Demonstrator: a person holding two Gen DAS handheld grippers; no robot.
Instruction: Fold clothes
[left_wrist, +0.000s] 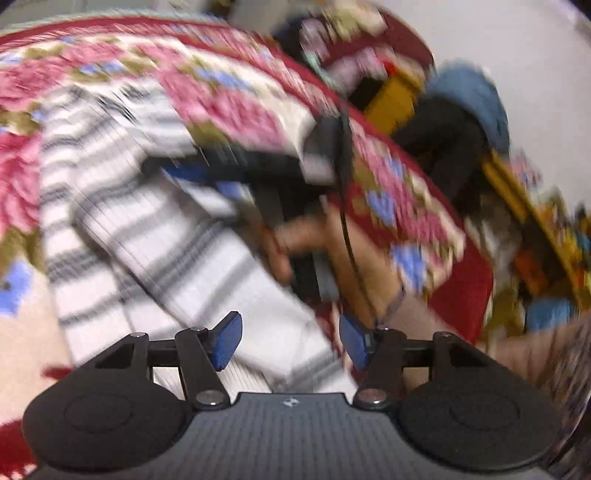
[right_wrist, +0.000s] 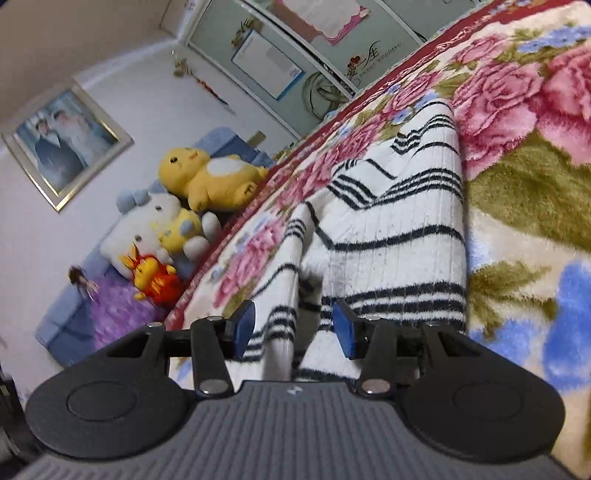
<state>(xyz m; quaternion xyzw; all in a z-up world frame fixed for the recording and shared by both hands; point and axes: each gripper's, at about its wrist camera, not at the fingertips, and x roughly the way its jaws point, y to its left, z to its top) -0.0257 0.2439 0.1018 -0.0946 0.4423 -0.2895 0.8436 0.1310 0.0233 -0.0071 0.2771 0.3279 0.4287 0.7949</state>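
Blue-padded jaws on the left gripper (left_wrist: 290, 341) stand wide apart and hold nothing; they hang just above the near end of the striped garment (left_wrist: 155, 236), a white knit with thin black bands, though that view is smeared by blur and I cannot tell whether the pads touch the cloth. The right gripper (right_wrist: 293, 328) also has its jaws well apart, straddling a raised fold or sleeve edge of the striped garment (right_wrist: 391, 236) without pinching it; the cloth runs up between the pads.

My judgement is that the work in hand is taking hold of an edge to fold or smooth. To do it well, close on a single layer's edge rather than a bunch, keep both grips level, and draw the knit flat across the bed so the stripes line up and no crease is trapped.

Farther on, the garment lies partly doubled on the floral blanket (right_wrist: 517, 192), its long side straight, one part lapped over another. Seen from the left gripper, a hand (left_wrist: 295, 240) grasps the other tool above the cloth. Beyond the bed's edge sit plush toys (right_wrist: 207, 177).
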